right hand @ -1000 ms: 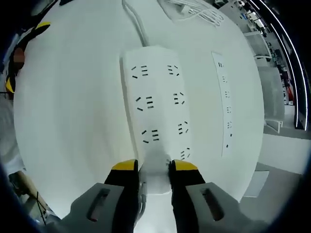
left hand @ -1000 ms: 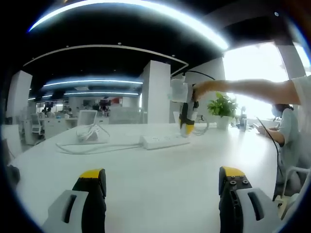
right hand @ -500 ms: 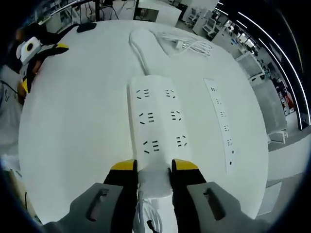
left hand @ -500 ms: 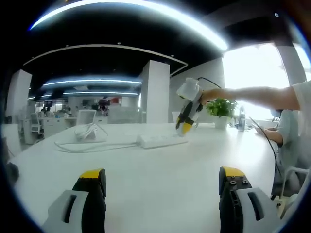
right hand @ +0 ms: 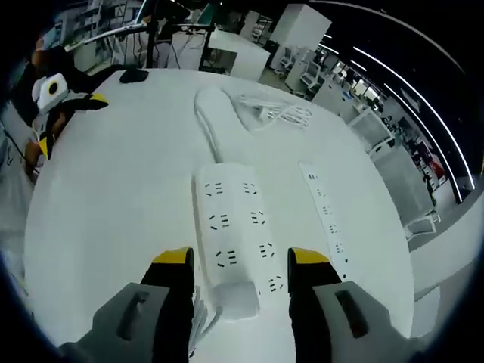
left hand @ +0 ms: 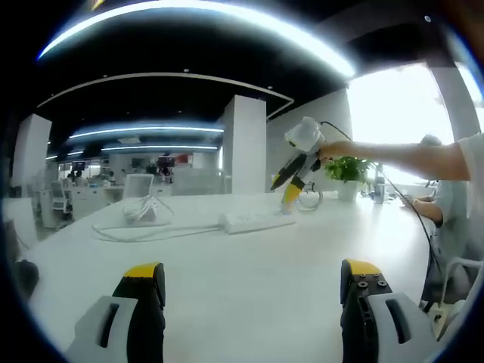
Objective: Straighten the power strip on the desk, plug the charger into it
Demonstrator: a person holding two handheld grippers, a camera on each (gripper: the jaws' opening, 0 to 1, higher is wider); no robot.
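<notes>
The power strip (right hand: 233,231) lies flat on the white desk (right hand: 113,204) straight ahead of the right gripper (right hand: 240,261), its near end sitting between that gripper's 2 yellow-tipped jaws, which stand spread with a gap on each side of the strip and do not appear to touch it. The strip's long axis runs directly away from this gripper, in line with the jaws, and its cable (right hand: 208,125) leaves the far end and curves off toward a loose white bundle of cord (right hand: 272,112) farther back; whether the charger is part of that bundle is too small to tell. A second, narrower strip (right hand: 327,215) lies parallel just to the right, set into or on the desk. In the left gripper view the left gripper (left hand: 253,280) hangs low over bare desk with its jaws wide apart and nothing between them, and the power strip (left hand: 257,221) sits well apart from it across the desk, seen side-on, with the right gripper (left hand: 291,181) raised above the strip's right end. The right hand is plainly the nearer one to the strip. The strip now looks squared to the desk, so the next job is likely fetching the charger, which calls for a reach past the strip's far end.
</notes>
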